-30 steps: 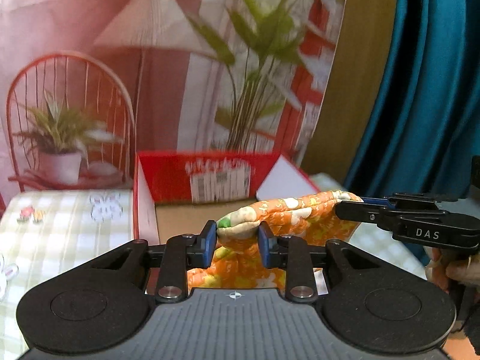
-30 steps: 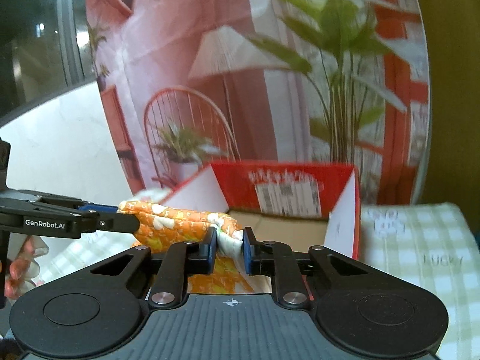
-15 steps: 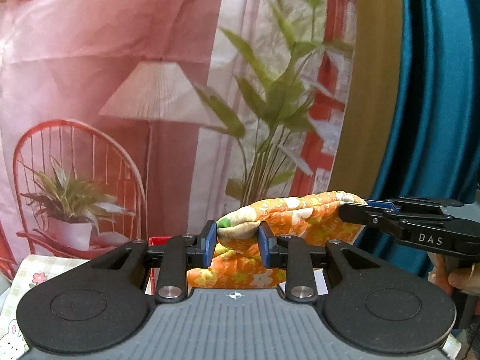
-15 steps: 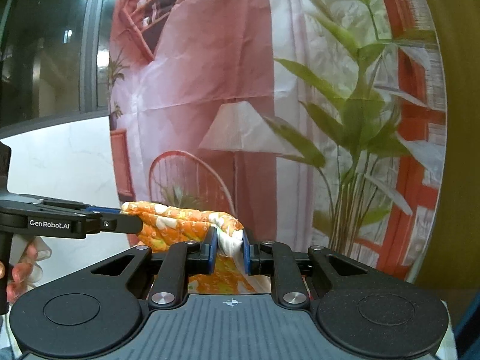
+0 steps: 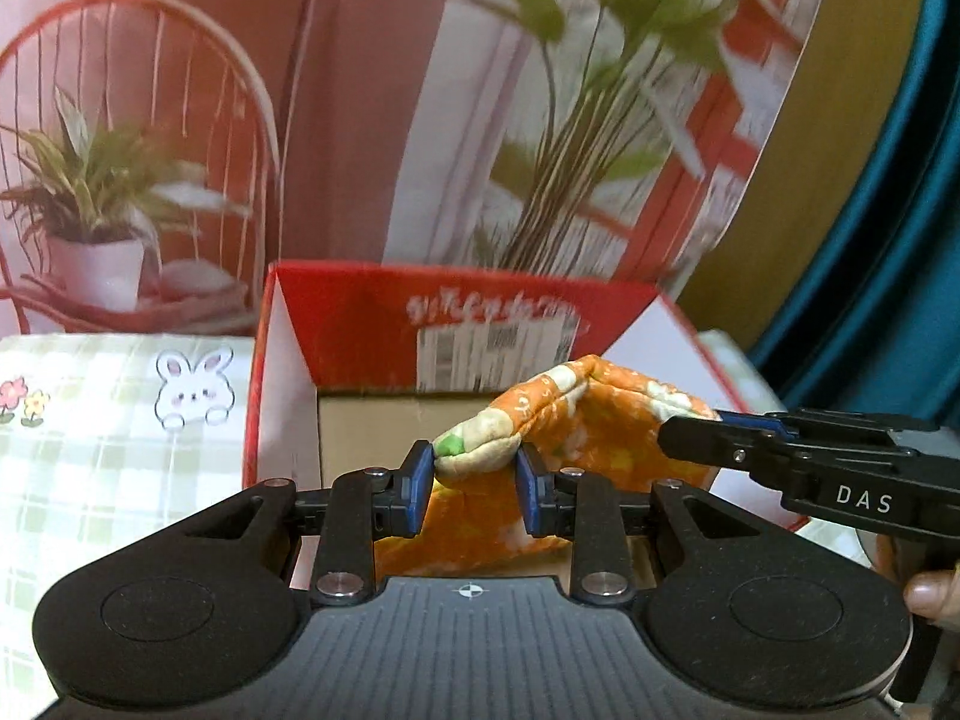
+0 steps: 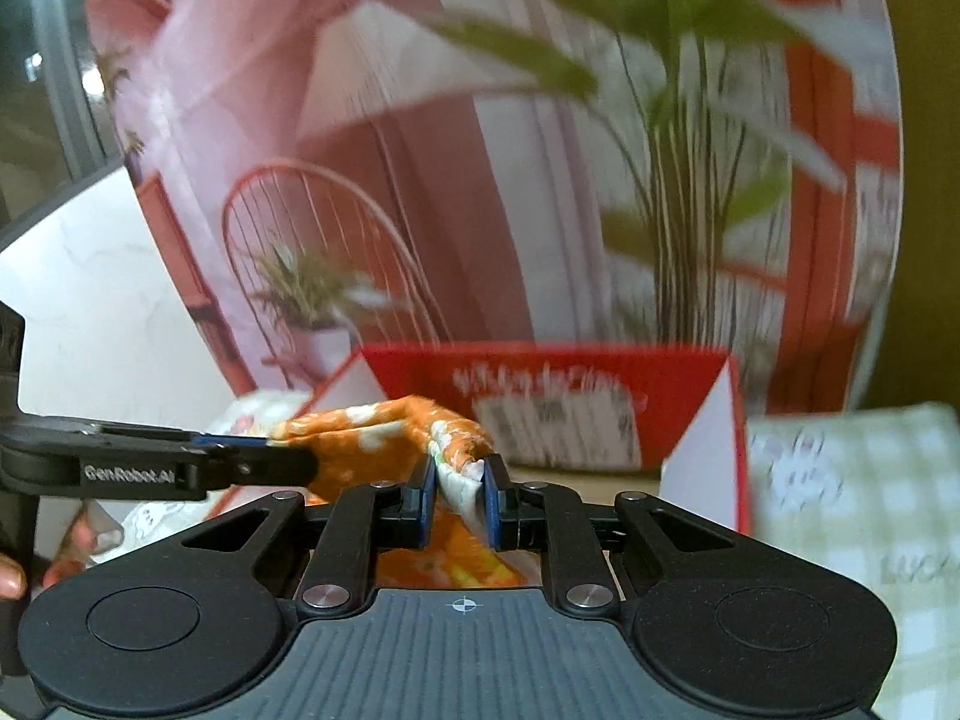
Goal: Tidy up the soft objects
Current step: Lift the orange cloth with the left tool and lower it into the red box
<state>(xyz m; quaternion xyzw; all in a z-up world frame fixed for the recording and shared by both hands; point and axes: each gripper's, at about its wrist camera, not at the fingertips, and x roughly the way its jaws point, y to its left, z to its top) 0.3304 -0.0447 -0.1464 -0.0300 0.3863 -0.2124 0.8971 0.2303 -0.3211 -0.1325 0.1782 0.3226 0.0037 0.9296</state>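
- Left wrist view: one orange floral cloth (image 5: 576, 420), one open red cardboard box (image 5: 360, 312), two grippers. The left gripper (image 5: 474, 480) has its blue pads clamped on a bunched corner of the cloth; the right gripper (image 5: 690, 435) comes in from the right edge and pinches the cloth's other end.
- The cloth hangs between the two grippers, above the box opening. What shows of the brown box floor is bare.
- The box sits on a green checked tablecloth (image 5: 90, 420) printed with a bunny and flowers. Behind is a printed backdrop (image 5: 360, 120) showing a chair, plants and a lamp, with a teal curtain (image 5: 912, 210) on the right.
- Right wrist view: the same single cloth (image 6: 372, 438) and single box (image 6: 540, 366). The right gripper (image 6: 459, 492) is closed on a folded edge; the left gripper (image 6: 288, 459) grips the far end. A hand (image 6: 12, 576) shows at the left edge.
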